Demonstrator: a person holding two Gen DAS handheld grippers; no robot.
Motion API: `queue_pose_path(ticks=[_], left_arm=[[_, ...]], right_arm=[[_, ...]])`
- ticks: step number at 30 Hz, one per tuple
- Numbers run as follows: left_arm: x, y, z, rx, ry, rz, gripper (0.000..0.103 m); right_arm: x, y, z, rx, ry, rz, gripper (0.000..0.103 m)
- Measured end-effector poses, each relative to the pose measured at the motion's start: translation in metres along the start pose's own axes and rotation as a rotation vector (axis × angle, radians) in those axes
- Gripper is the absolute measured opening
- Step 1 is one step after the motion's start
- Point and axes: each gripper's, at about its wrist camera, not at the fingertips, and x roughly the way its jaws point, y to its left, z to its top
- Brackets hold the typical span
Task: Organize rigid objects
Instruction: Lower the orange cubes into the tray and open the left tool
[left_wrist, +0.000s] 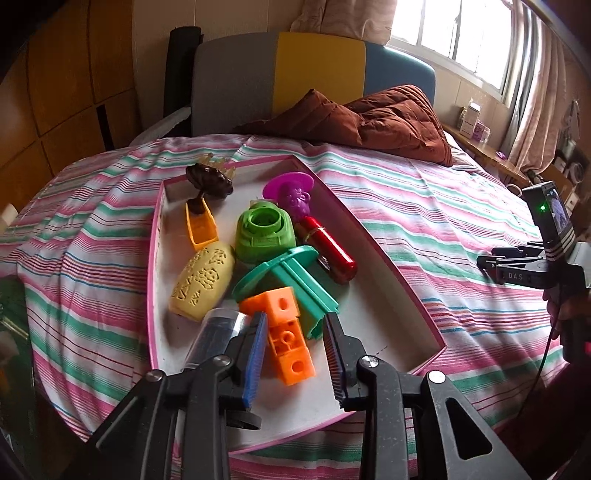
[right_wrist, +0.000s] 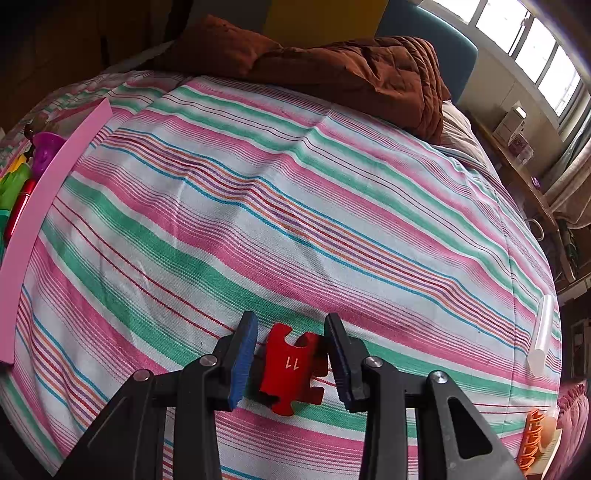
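Observation:
A pink-rimmed white box (left_wrist: 376, 325) lies on the striped bed and holds several toys. My left gripper (left_wrist: 295, 350) hangs over its near end. Its jaws are open around an orange holed block (left_wrist: 286, 332) that rests on the box floor, with a gap showing at the right pad. A clear tube (left_wrist: 218, 332) lies just left of the left finger. Over the bare sheet to the right of the box, my right gripper (right_wrist: 291, 354) is shut on a red puzzle piece (right_wrist: 290, 365) marked 11. The same gripper (left_wrist: 487, 264) shows at the right edge of the left wrist view.
The box also holds a yellow patterned oval (left_wrist: 203, 284), a green ring piece (left_wrist: 264, 234), a teal part (left_wrist: 291, 277), a red cylinder (left_wrist: 330, 251) and a purple figure (left_wrist: 291, 192). A brown quilt (right_wrist: 332, 62) lies at the headboard. A white tube (right_wrist: 541, 332) and an orange thing (right_wrist: 532, 439) sit near the bed's right edge.

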Motion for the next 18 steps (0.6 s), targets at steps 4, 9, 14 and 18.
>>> queue_pose_path(ticks=[4,9,14,18], left_arm=[[-0.014,0.004,0.003,-0.008,-0.032,0.005,0.032],[-0.033,0.017,0.011,-0.064,-0.066,0.053,0.047],[-0.052,0.031,0.018,-0.11,-0.099,0.161,0.061],[-0.063,0.04,0.02,-0.124,-0.131,0.223,0.07]], right_arm=[[0.0,0.0,0.0,0.001,0.0,0.0,0.037],[0.0,0.0,0.0,0.0,0.001,-0.001,0.037],[-0.001,0.002,-0.001,-0.013,-0.003,-0.003,0.032],[-0.001,0.002,-0.001,-0.006,-0.006,-0.005,0.032]])
